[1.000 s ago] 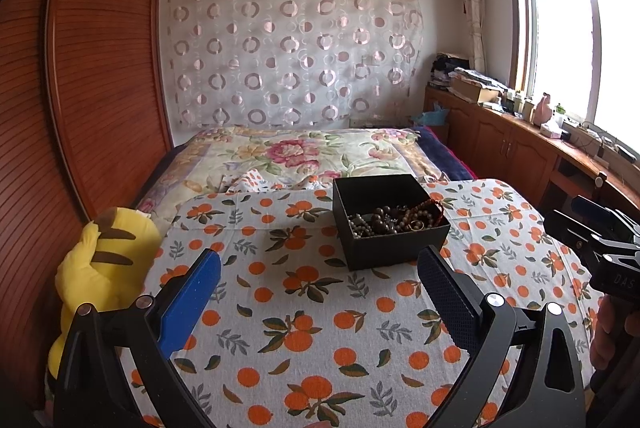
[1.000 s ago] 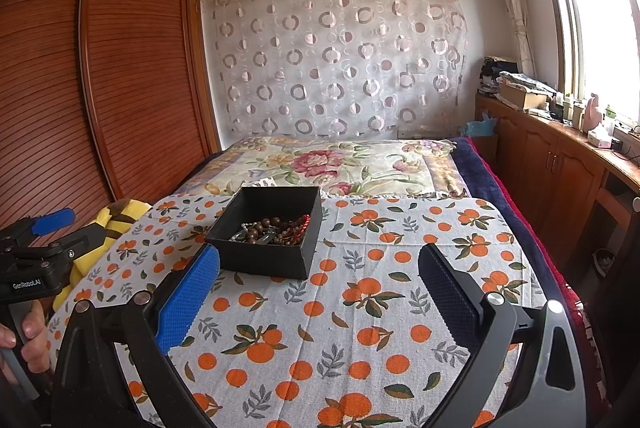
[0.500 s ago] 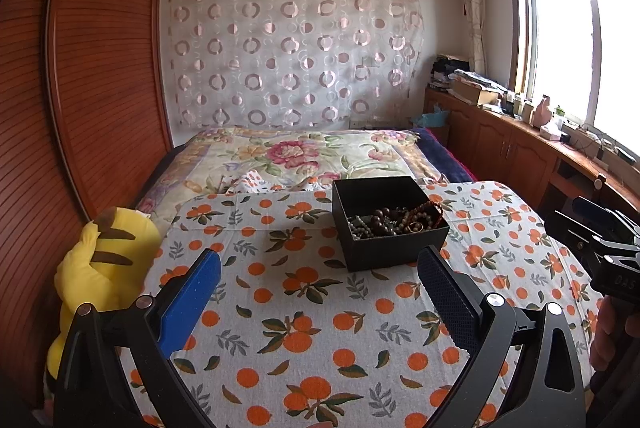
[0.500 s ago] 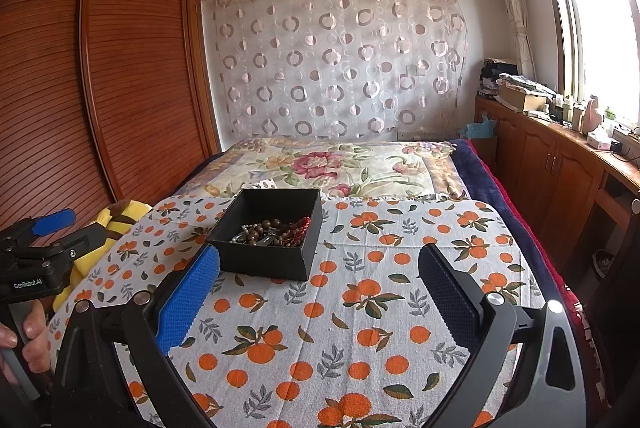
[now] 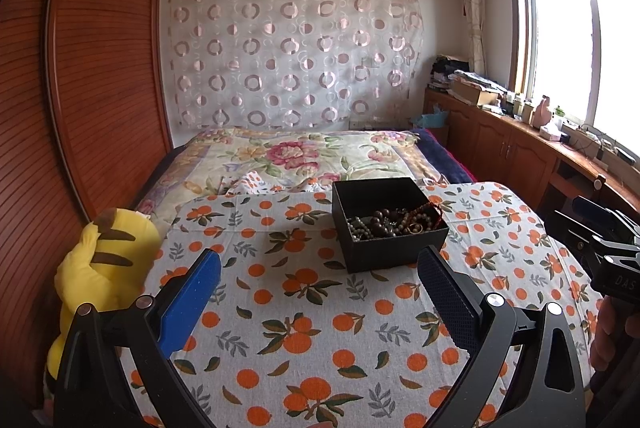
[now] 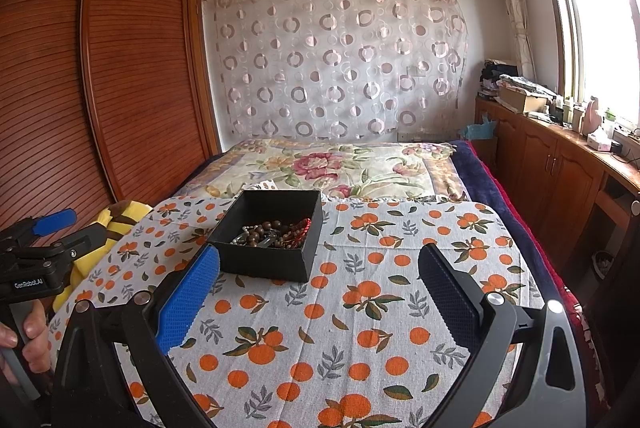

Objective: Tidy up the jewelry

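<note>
Left wrist view. The left gripper (image 5: 318,282) is spread wide with nothing between its blue pad (image 5: 188,302) and dark pad (image 5: 448,298); both finger bases are cut off by the lower frame edge. A black box (image 5: 390,224), open at the top, sits on the orange-print cloth (image 5: 304,316) ahead of the gripper and toward its dark pad, whose tip is near the box's near wall without touching it. The box's long axis runs left to right, slightly skewed, with one corner nearest the camera. Inside, a heap of beads (image 5: 394,222) lies against the near and right walls; separate strands are hard to tell apart. A yellow plush toy (image 5: 100,268) lies at the cloth's left edge, its lower part hidden by the gripper frame. At the right edge only part of the right gripper's body shows.

Right wrist view. The right gripper (image 6: 320,282) is likewise spread and empty. The box (image 6: 266,240) lies ahead and to the left, its near left corner just behind the blue pad (image 6: 186,302) tip, which overlaps it in the picture; contact cannot be judged. The beads (image 6: 274,234) gather in the near half. At the far left the left gripper's handle is held in a hand (image 6: 26,340), mostly cropped.
</note>
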Motion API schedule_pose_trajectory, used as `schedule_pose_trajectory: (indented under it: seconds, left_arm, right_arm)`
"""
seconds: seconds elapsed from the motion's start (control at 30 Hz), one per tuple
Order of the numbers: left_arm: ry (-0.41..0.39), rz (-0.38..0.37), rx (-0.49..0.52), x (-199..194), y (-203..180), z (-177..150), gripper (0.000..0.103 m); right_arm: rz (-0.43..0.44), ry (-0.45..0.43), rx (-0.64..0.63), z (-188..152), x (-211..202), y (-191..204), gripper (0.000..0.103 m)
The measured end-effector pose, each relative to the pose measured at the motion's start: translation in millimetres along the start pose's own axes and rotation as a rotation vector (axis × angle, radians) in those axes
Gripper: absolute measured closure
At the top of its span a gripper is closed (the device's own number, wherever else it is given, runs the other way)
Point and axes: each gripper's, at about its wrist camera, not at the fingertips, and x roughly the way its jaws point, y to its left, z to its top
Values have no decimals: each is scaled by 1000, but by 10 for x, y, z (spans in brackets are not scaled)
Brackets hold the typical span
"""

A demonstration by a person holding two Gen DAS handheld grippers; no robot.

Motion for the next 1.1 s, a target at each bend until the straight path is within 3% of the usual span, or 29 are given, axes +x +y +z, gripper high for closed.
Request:
schedule_pose_trajectory:
  seconds: [1.1]
  left_arm:
    - [-7, 23, -16, -30, -70, 13, 8]
  right_arm:
    - [5, 2, 3, 47, 2, 21, 3]
